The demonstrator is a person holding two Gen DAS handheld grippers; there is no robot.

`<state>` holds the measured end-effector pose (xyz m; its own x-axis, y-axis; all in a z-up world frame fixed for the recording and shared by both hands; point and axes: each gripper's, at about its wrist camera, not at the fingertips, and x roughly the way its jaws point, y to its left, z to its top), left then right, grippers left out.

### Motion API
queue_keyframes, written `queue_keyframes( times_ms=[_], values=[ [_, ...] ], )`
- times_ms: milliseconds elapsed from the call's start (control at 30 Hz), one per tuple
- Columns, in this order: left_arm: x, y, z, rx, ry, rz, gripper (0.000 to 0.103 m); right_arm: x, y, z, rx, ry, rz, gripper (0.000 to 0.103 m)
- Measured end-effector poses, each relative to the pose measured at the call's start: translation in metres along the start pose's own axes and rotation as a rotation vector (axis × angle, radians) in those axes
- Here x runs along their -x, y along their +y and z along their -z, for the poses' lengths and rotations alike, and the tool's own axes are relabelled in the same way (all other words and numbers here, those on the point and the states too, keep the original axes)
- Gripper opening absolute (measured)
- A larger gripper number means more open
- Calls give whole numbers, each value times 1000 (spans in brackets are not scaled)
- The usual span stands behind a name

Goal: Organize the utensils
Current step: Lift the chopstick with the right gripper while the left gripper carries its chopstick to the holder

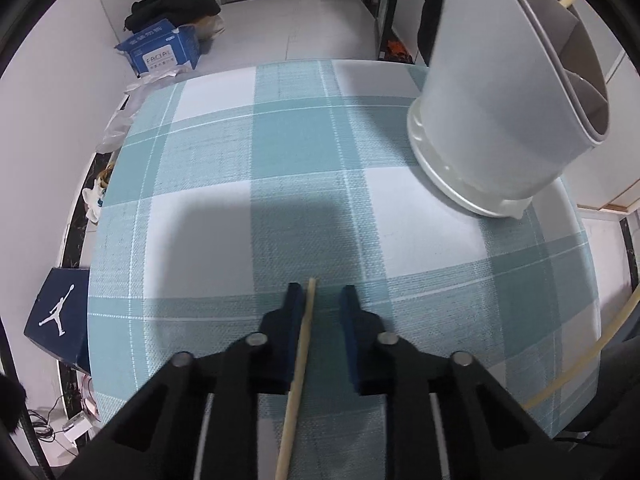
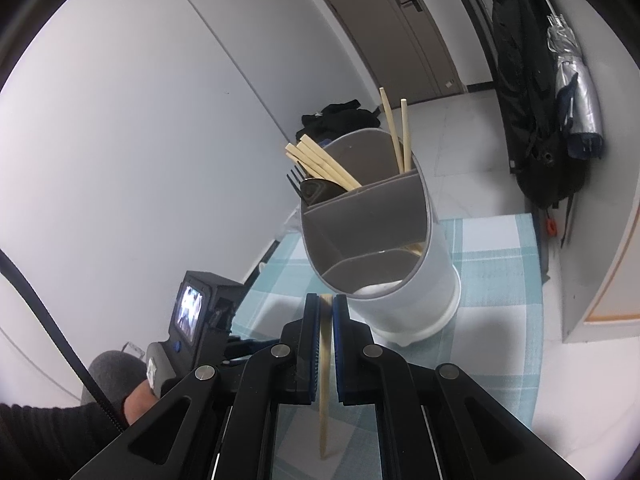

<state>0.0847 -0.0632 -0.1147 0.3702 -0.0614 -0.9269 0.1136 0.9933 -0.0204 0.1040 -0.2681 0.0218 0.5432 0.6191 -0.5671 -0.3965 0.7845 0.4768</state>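
A pale wooden chopstick (image 1: 302,344) lies on the teal checked tablecloth (image 1: 280,160) between the fingers of my left gripper (image 1: 321,292). It rests against the left pad, a gap shows to the right pad, and the jaws stand open. The grey divided utensil holder (image 1: 480,120) stands at the far right. My right gripper (image 2: 326,300) is shut on a second chopstick (image 2: 325,400), which hangs down just before the holder (image 2: 380,240). Several chopsticks (image 2: 320,162), a black fork and a dark spoon stand in its rear compartments.
The left hand-held gripper with its small screen (image 2: 192,312) and a person's hand (image 2: 136,400) sit low left. A blue carton (image 1: 164,50) and a dark shoe box (image 1: 56,316) lie on the floor by the table. A black bag (image 2: 528,100) hangs at right.
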Motion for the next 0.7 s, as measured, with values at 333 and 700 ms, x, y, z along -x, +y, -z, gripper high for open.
queue_keyframes(
  times_ms=[333,700],
  values=[
    [-2,-6,-6,12,6,0,1,4,-3,2,9,-3,12,6],
    [29,8,-12,152,-115,41,1,9,3,3,24,-26,25,6]
  ],
)
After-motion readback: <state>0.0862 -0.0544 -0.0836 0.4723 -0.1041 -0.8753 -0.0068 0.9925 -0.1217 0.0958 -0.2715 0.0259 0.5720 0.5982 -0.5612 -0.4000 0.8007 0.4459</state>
